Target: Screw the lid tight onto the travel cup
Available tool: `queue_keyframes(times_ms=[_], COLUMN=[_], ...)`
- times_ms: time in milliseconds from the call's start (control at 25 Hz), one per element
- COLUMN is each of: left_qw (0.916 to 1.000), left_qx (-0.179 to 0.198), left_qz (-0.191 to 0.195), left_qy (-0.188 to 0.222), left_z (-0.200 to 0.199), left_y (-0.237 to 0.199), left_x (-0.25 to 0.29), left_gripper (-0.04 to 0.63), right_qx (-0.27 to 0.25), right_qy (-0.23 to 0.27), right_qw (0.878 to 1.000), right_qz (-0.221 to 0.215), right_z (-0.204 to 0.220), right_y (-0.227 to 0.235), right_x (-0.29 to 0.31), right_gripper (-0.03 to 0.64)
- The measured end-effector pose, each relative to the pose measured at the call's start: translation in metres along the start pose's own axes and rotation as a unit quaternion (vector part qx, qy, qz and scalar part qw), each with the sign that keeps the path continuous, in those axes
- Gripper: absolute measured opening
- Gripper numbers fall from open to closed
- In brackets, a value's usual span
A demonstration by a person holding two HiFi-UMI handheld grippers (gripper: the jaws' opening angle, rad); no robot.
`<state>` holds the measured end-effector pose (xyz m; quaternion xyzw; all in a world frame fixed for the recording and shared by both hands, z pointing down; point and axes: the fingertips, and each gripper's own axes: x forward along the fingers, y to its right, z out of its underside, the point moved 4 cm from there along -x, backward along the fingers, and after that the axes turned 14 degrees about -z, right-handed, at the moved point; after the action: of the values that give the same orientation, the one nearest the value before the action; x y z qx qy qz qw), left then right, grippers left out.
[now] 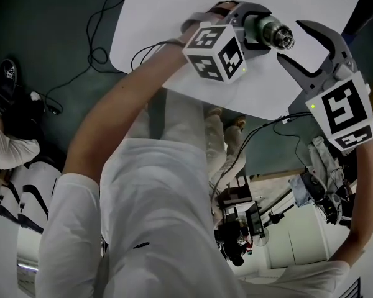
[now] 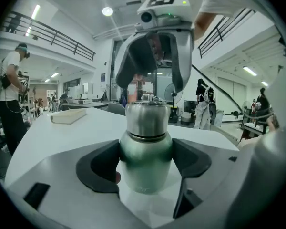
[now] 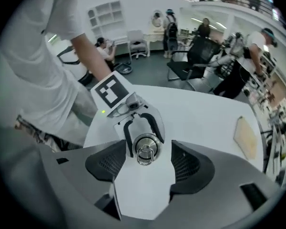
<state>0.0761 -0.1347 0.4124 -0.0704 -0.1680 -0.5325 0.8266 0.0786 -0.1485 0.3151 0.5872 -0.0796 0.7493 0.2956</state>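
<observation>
The travel cup [image 1: 270,33] has a green body [image 2: 145,151] and a steel lid [image 2: 148,117] with a ring on top [image 3: 145,150]. My left gripper [image 1: 256,31] is shut on the cup's body, one pad on each side, and holds it upright above the white table [image 1: 161,17]. In the left gripper view the pads [image 2: 99,168] press against the green body. My right gripper [image 1: 291,42] hangs over the lid and points steeply down at it. Its jaws are spread wide on either side of the lid, and its pads [image 3: 105,165] do not touch it.
A beige book [image 2: 69,116] lies on the table, toward its far side [image 3: 245,137]. Cables [image 1: 93,48] trail across the dark floor beside the table. Office chairs [image 3: 200,56] and several people stand further back in the hall.
</observation>
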Motion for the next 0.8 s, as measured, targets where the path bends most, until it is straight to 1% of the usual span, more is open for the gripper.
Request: queue_keyframes(times_ms=[80, 160, 200, 320, 440, 480, 560, 640, 680, 760, 800], left_qw=[1.0000, 1.0000, 1.0000, 1.0000, 1.0000, 1.0000, 1.0000, 1.0000, 1.0000, 1.0000, 1.0000], left_qx=[0.000, 0.001, 0.001, 0.000, 0.000, 0.001, 0.001, 0.001, 0.001, 0.001, 0.001], left_qz=[0.001, 0.004, 0.005, 0.005, 0.005, 0.005, 0.004, 0.004, 0.004, 0.004, 0.003], left_qy=[-0.001, -0.002, -0.001, -0.001, 0.000, 0.001, 0.002, 0.003, 0.003, 0.004, 0.004], left_z=[0.001, 0.002, 0.002, 0.001, 0.000, -0.002, -0.004, -0.005, -0.004, -0.003, -0.003], left_y=[0.000, 0.001, 0.001, 0.001, -0.001, -0.002, -0.003, -0.003, -0.003, -0.002, -0.002], left_x=[0.000, 0.000, 0.000, 0.000, -0.001, 0.000, 0.000, 0.000, 0.000, 0.000, 0.000], left_gripper=[0.345, 0.345, 0.345, 0.345, 0.345, 0.345, 0.345, 0.345, 0.345, 0.345, 0.345], right_qx=[-0.073, -0.145, -0.183, -0.283, -0.343, -0.356, -0.375, -0.377, -0.372, -0.347, -0.327], right_qy=[-0.038, -0.078, -0.098, -0.146, -0.171, -0.177, -0.184, -0.185, -0.183, -0.173, -0.164], right_qw=[0.996, 0.985, 0.977, 0.946, 0.919, 0.912, 0.903, 0.902, 0.904, 0.917, 0.926], right_qz=[-0.026, -0.041, -0.046, -0.067, -0.095, -0.098, -0.097, -0.101, -0.102, -0.099, -0.096], right_z=[0.000, 0.002, 0.003, 0.005, 0.006, 0.006, 0.007, 0.008, 0.007, 0.007, 0.006], right_y=[-0.004, -0.007, -0.007, -0.009, -0.011, -0.010, -0.007, -0.006, -0.005, -0.005, -0.004], right_x=[0.001, 0.005, 0.007, 0.017, 0.025, 0.026, 0.028, 0.028, 0.028, 0.029, 0.030], right_gripper=[0.264, 0.264, 0.264, 0.264, 0.264, 0.264, 0.257, 0.244, 0.242, 0.241, 0.241])
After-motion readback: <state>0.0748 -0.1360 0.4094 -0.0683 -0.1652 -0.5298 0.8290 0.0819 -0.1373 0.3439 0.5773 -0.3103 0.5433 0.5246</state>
